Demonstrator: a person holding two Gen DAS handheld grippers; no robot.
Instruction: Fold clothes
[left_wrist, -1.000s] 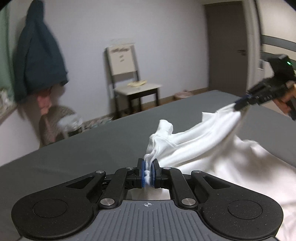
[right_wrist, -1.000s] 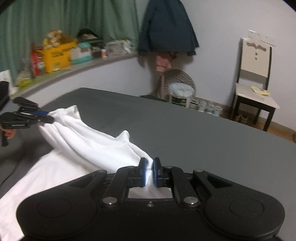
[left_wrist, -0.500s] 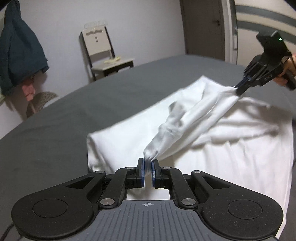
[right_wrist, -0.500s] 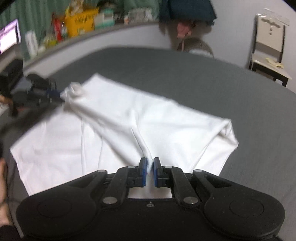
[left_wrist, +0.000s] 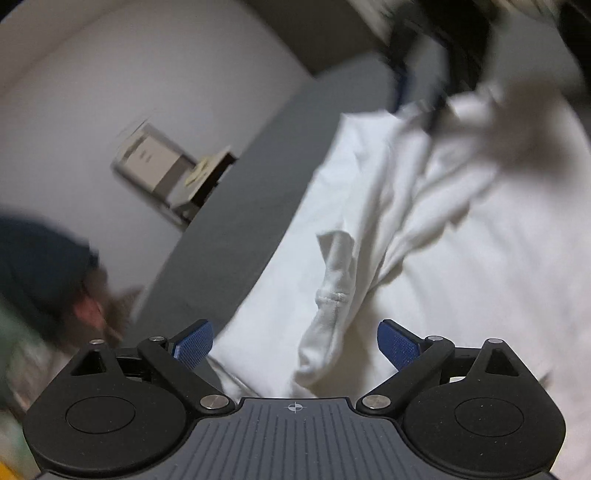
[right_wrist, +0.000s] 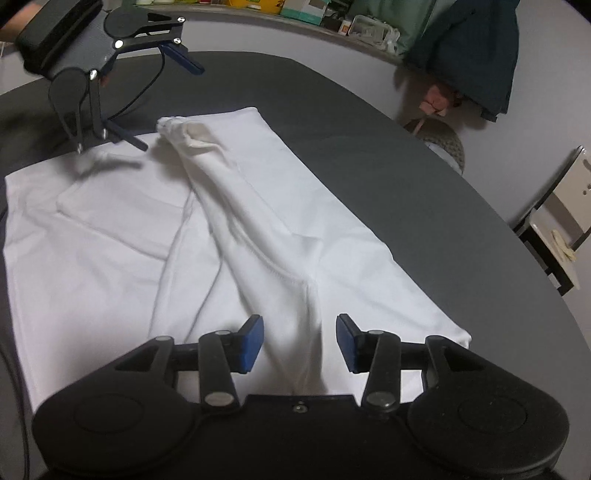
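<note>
A white garment (right_wrist: 110, 240) lies spread on the dark grey surface (right_wrist: 369, 147). A bunched fold (right_wrist: 236, 206) runs across it from the far left corner towards me. My right gripper (right_wrist: 300, 341) is open, its blue pads on either side of the fold's near end, holding nothing. My left gripper (right_wrist: 173, 109) hangs open just above the garment's far left corner. In the blurred left wrist view, the left gripper (left_wrist: 295, 345) is open over the garment (left_wrist: 480, 277), and the right gripper (left_wrist: 417, 92) shows as a dark smear at the top.
A pale chair (right_wrist: 569, 206) stands off the right edge. A dark coat (right_wrist: 469, 55) hangs on the wall above a woven basket (right_wrist: 443, 144). A cluttered shelf (right_wrist: 295, 7) runs along the back. A thin cable (right_wrist: 140, 92) trails from the left gripper.
Both grippers have opened and let go of the white garment, whose lifted fold now lies on the rest of it. The left gripper has swung sharply, blurring its view.
</note>
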